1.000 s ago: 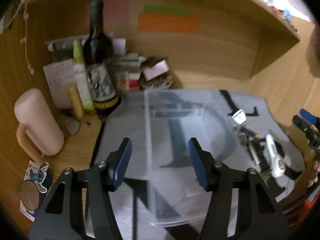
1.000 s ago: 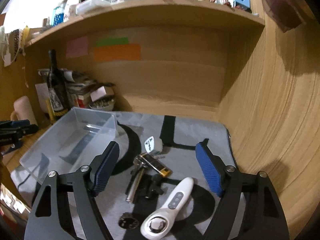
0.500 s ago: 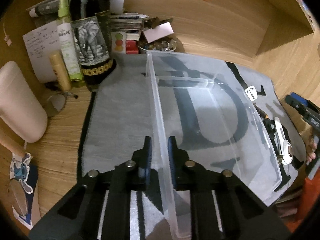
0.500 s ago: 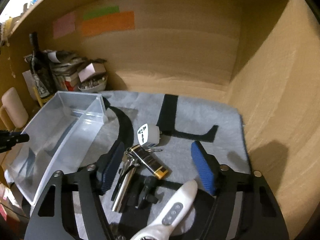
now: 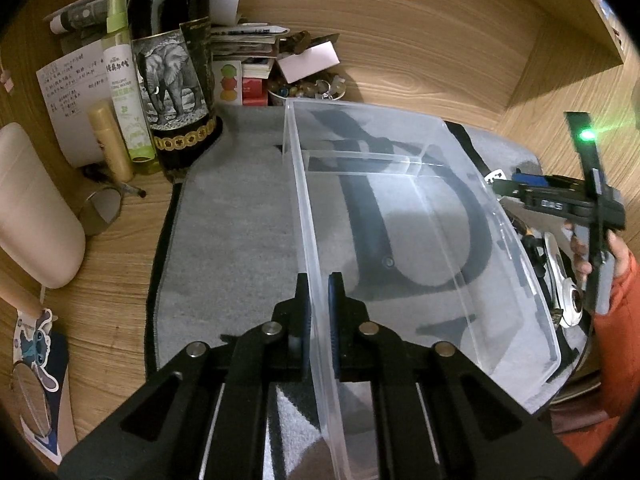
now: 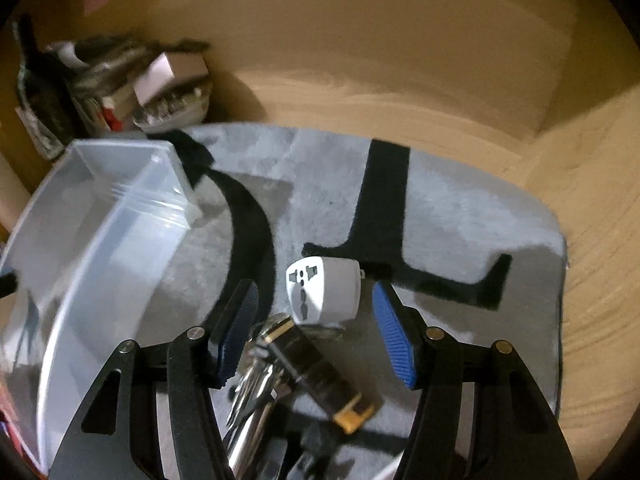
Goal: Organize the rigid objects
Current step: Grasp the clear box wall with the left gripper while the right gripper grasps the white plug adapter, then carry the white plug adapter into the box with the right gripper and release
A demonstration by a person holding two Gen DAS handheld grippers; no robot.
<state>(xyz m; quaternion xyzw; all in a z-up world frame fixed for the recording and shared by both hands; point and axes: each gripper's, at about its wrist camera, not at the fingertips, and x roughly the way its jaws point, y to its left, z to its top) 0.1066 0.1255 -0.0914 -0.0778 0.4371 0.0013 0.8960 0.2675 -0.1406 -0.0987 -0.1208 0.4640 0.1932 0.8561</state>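
Observation:
A clear plastic bin (image 5: 404, 216) stands on the grey mat (image 5: 232, 216). My left gripper (image 5: 318, 284) is shut on the bin's left wall near its front corner. In the right wrist view the bin (image 6: 92, 216) is at the left. My right gripper (image 6: 310, 304) is open, low over the mat, with a white plug adapter (image 6: 324, 288) between its fingers. A black and gold lighter (image 6: 320, 368) and metal keys (image 6: 256, 392) lie just under the gripper. A white handheld device (image 5: 560, 284) lies right of the bin.
A dark wine bottle (image 5: 172, 72), a green spray bottle (image 5: 126, 80), papers and a small bowl of beads (image 5: 308, 88) crowd the back left corner. A cream mug (image 5: 32, 208) stands at the left. Wooden walls close in at the back and right (image 6: 592, 240).
My left gripper has closed on the bin's left wall and stays there. My right gripper has dropped and moved forward, so the plug adapter now sits between its fingers.

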